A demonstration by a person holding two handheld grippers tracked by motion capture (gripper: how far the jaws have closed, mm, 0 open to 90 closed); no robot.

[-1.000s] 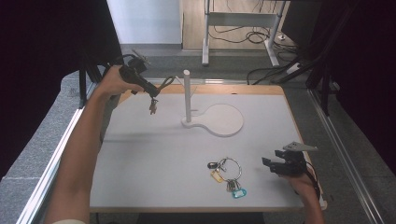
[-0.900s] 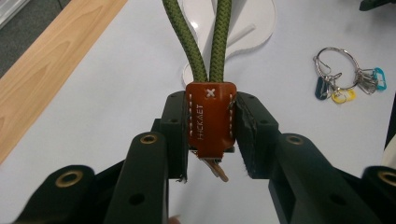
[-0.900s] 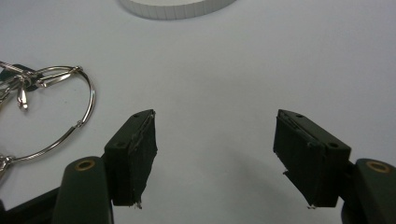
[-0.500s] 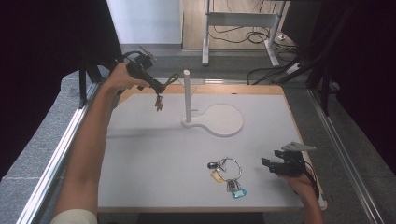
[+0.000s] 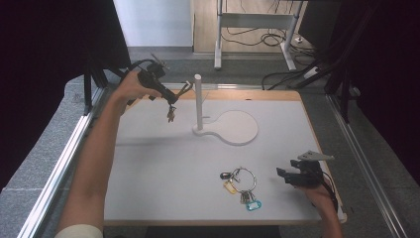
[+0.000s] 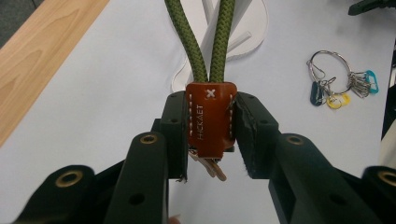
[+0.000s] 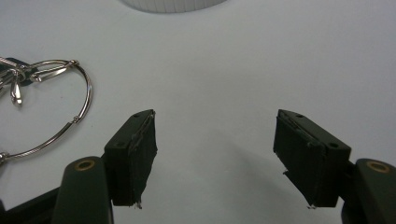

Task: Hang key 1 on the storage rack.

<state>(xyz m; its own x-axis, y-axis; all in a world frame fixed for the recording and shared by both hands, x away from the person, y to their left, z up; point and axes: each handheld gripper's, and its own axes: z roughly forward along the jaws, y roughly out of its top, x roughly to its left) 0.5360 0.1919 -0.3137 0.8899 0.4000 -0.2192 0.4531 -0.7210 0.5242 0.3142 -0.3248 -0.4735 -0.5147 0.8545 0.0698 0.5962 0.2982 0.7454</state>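
While the left gripper (image 5: 171, 97) sits in the upper left of the high view, raised above the white table (image 5: 163, 163), its jaws are clamped on the brown leather tab (image 6: 210, 119) of a keychain; the tab reads "HICKAET" with a stitched x near the top; a doubled green cord loop (image 6: 201, 37) runs from the tab to the top edge of the left gripper view; keys (image 5: 171, 115) hang below the gripper in the high view, clear of the table surface; key tips also poke out under the tab in the left gripper view (image 6: 210, 165).

Green cord points toward the white upright post (image 5: 198, 101), just left of it in the high view; cannot tell whether cord and post touch; post stands on a white flat base (image 5: 235, 128) with a round pad spreading to the right, upper centre of the table.

Right gripper (image 5: 282, 174) is at lower right of the high view, low over the table; jaws wide apart, nothing between them, bare white table in the gap in the right gripper view (image 7: 215, 156).

Second key set on a large metal ring (image 5: 243, 179) lies flat at lower centre, near the right gripper's jaw tips but apart; it carries a black fob, a yellow tag and a blue tag; ring arc shows at the left edge of the right gripper view (image 7: 60, 126).
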